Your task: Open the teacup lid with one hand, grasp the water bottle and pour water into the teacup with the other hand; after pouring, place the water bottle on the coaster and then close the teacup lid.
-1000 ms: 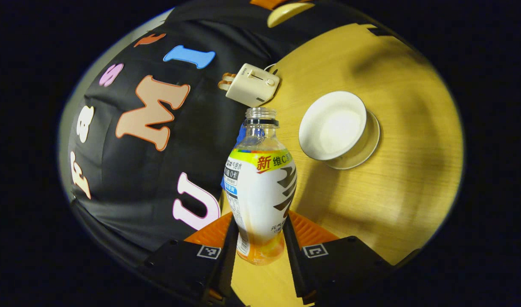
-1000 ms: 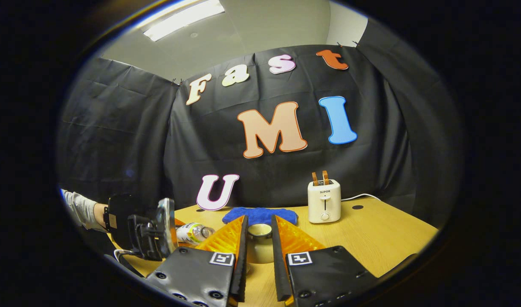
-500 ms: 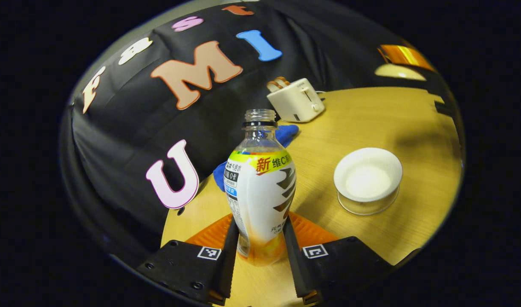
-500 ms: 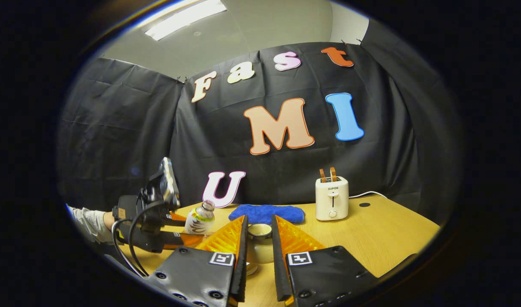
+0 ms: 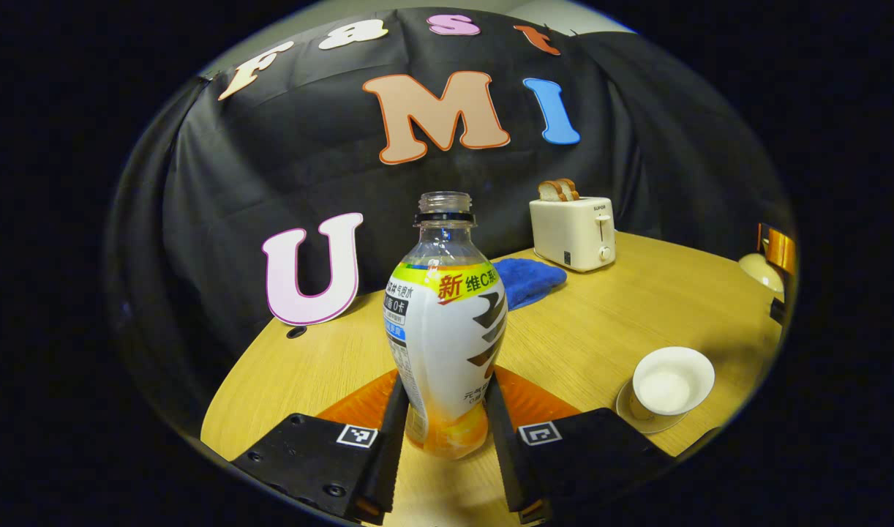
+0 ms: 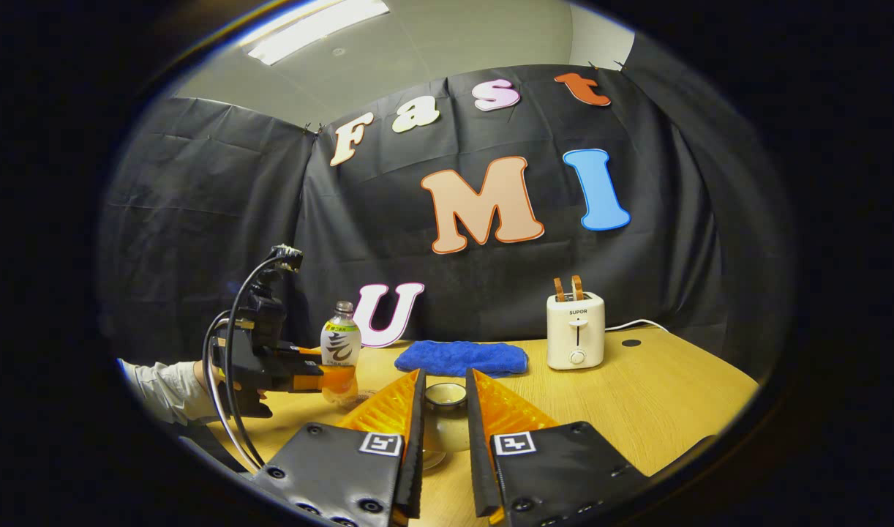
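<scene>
Left gripper [image 5: 441,432] had both fingers clamped on the lower body of the water bottle [image 5: 445,322], bottle upright, cap off, neck open at the top. In the right gripper view the same bottle [image 6: 340,344] stood upright at the left side of the desk [image 6: 637,395], held low by the left gripper [image 6: 330,377], with a hand and light sleeve [image 6: 165,384] behind it and a black cable looping over the gripper body. Whether the bottle's base touched the desk or hung just above it, could not tell. Teacup [image 5: 672,380] sat uncovered on its saucer [image 5: 630,413] at the right of the left gripper view, well apart from the bottle, pale inside; water level not readable. Right gripper [image 6: 444,428] had its fingers closed narrowly around the lid [image 6: 445,394], a small round rim showing between the tips; both fingers appeared to press on it. At the far right edge of the left gripper view the lid [image 5: 760,269] was seen held above the desk. Blue cloth [image 6: 461,357] lay flat near the back wall, between the bottle and the white toaster [image 6: 576,331]; the toaster had two slices sticking up and a cord running right. Coaster not made out for certain.
</scene>
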The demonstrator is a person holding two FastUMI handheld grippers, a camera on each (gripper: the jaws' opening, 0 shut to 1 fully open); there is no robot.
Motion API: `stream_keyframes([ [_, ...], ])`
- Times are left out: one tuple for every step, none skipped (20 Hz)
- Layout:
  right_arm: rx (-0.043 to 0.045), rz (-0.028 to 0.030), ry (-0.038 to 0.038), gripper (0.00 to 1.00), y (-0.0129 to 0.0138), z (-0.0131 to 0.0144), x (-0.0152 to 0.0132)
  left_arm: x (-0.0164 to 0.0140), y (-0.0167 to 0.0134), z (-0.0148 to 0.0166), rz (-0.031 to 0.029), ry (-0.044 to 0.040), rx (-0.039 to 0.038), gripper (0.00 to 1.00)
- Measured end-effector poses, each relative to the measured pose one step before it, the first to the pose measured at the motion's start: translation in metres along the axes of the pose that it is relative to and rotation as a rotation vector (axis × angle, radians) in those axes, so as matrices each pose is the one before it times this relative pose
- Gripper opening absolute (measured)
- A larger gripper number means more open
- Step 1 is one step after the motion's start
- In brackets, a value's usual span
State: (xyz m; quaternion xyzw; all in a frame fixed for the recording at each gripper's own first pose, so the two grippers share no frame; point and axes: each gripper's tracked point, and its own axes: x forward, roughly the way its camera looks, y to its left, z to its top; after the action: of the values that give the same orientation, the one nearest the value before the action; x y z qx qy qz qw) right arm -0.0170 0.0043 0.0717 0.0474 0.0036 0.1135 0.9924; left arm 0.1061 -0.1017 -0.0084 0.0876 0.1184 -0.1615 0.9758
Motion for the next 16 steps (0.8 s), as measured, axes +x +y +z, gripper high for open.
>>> stream_keyframes([
  [0.00400,0.00650,0.00710,0.31,0.00262,-0.00348,-0.00005,0.00691,-0.00175,0.00128,0.00083,-0.01381,-0.02129,0.53],
  [0.00289,0.00418,0.00063,0.32,0.00140,0.00099,0.00040,0.00385,-0.00044,-0.00081,-0.00106,-0.00045,-0.01158,0.55],
  [-0.00207,0.00231,-0.00151,0.32,0.00138,0.00110,-0.00040,-0.00234,0.00336,-0.00140,0.01129,-0.00884,-0.01465,0.54],
  [-0.00682,-0.00069,-0.00413,0.31,0.00082,0.00184,-0.00024,0.00209,0.00421,0.00108,0.02066,-0.01506,-0.01803,0.54],
  [-0.00552,-0.00221,-0.00276,0.32,-0.00086,0.00062,-0.00081,0.00377,0.00173,-0.00125,0.01596,-0.00502,-0.02722,0.54],
  [-0.00229,-0.00074,0.00005,0.30,-0.00065,0.00040,0.00030,0.00259,0.00162,-0.00233,0.00902,0.00016,-0.04218,0.54],
  [-0.00023,-0.00148,-0.00037,0.31,-0.00021,-0.00002,-0.00069,0.00631,0.00269,-0.00492,0.00206,0.00997,-0.04637,0.54],
  [0.00122,-0.00267,-0.00170,0.30,-0.00153,0.00043,0.00040,0.00189,0.00360,-0.00154,0.00709,0.00223,-0.04407,0.54],
  [0.00272,-0.00315,-0.00080,0.30,-0.00170,-0.00042,-0.00026,0.00275,0.00138,0.00499,0.00730,-0.02926,-0.03265,0.55],
  [0.00427,-0.00260,0.00020,0.31,-0.00184,0.00018,0.00082,0.00128,0.00225,0.00230,0.00596,-0.00627,-0.02652,0.55],
  [0.00445,-0.00172,0.00098,0.31,-0.00021,-0.00056,-0.00064,0.00283,0.00113,-0.00102,-0.00548,0.00786,-0.01213,0.54],
  [0.00289,-0.00035,0.00111,0.32,-0.00053,0.00018,0.00060,-0.00135,0.00036,-0.00334,0.00023,0.01287,-0.00150,0.54],
  [0.00076,-0.00112,-0.00067,0.31,-0.00037,0.00039,0.00012,0.00014,0.00086,0.00093,0.00181,-0.00633,0.00036,0.57],
  [-0.00043,-0.00016,-0.00014,0.31,0.00013,0.00033,-0.00025,-0.00016,-0.00103,0.00072,0.00177,0.00106,-0.00108,0.57],
  [-0.00125,0.00225,-0.00078,0.31,0.00124,-0.00016,-0.00049,0.00011,-0.00172,-0.00300,0.00089,0.00633,-0.00086,0.58],
  [-0.00200,0.00234,-0.00032,0.31,0.00106,0.00008,-0.00007,-0.00086,0.00033,-0.00049,0.00070,0.00517,0.00019,0.60],
])
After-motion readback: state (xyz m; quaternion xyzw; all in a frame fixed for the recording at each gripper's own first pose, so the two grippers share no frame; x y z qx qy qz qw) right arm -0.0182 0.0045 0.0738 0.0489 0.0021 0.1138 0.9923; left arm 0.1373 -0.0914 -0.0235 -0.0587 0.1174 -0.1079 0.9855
